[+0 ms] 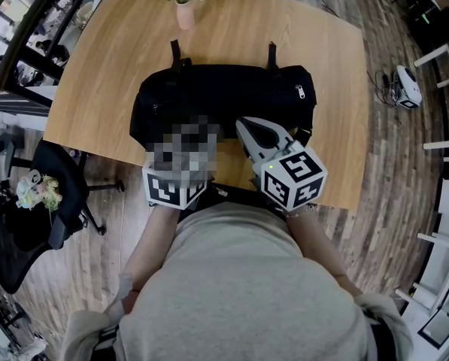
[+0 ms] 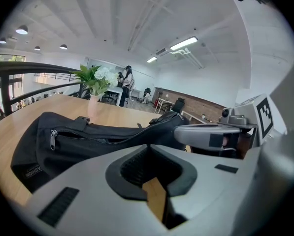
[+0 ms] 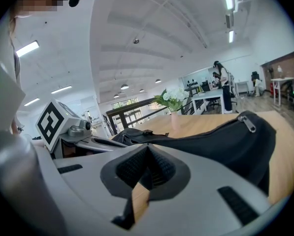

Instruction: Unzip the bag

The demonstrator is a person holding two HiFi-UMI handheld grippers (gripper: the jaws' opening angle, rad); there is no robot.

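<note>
The black fabric duffel bag (image 1: 224, 100) lies lengthwise on the light wooden table (image 1: 299, 28). It is soft and slumped, and its zips appear closed. One metal zip pull (image 1: 301, 91) sits at the right end.

Recommended: pinch that pull with the right gripper (image 1: 246, 125), brace the fabric with the left gripper (image 2: 147, 149), and draw along the track.

Both grippers' jaws are together and empty, near the bag's near side.

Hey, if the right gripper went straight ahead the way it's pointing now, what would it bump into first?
The black bag. Its near side lies directly ahead of the right gripper, whose shut tips slope slightly down toward it. How far apart they are is hard to judge.
</note>
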